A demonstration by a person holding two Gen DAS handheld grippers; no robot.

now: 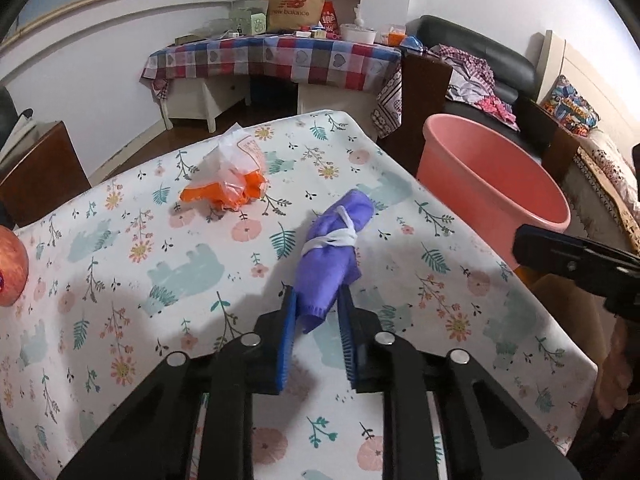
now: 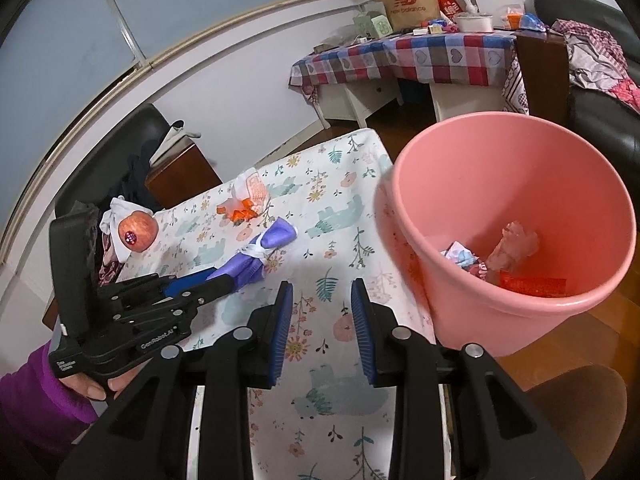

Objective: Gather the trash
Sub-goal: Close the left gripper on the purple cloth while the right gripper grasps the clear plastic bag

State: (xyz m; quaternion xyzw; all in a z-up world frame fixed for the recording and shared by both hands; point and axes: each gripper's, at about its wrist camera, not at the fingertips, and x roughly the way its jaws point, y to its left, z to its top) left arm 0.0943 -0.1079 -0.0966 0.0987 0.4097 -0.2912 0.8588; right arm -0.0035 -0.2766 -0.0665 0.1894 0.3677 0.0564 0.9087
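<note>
A purple bundle (image 1: 332,248) tied with a white strip lies on the floral tablecloth (image 1: 120,280). My left gripper (image 1: 318,296) is shut on its near end, the blue pads pressing the cloth from both sides; the right wrist view shows the same grip (image 2: 228,276) on the bundle (image 2: 276,238). A crumpled orange and clear wrapper (image 1: 232,184) (image 2: 244,204) lies farther back on the table. The pink bucket (image 1: 500,184) (image 2: 520,140) stands off the table's right edge with several scraps (image 2: 512,256) inside. My right gripper (image 2: 320,292) is open above the cloth, holding nothing.
An apple (image 1: 10,268) (image 2: 136,230) sits at the table's left edge. Behind are a cluttered checked-cloth table (image 1: 280,56), a black sofa with clothes (image 1: 480,60) and a dark wooden chair (image 1: 36,168). A person's purple sleeve (image 2: 36,408) holds the left gripper.
</note>
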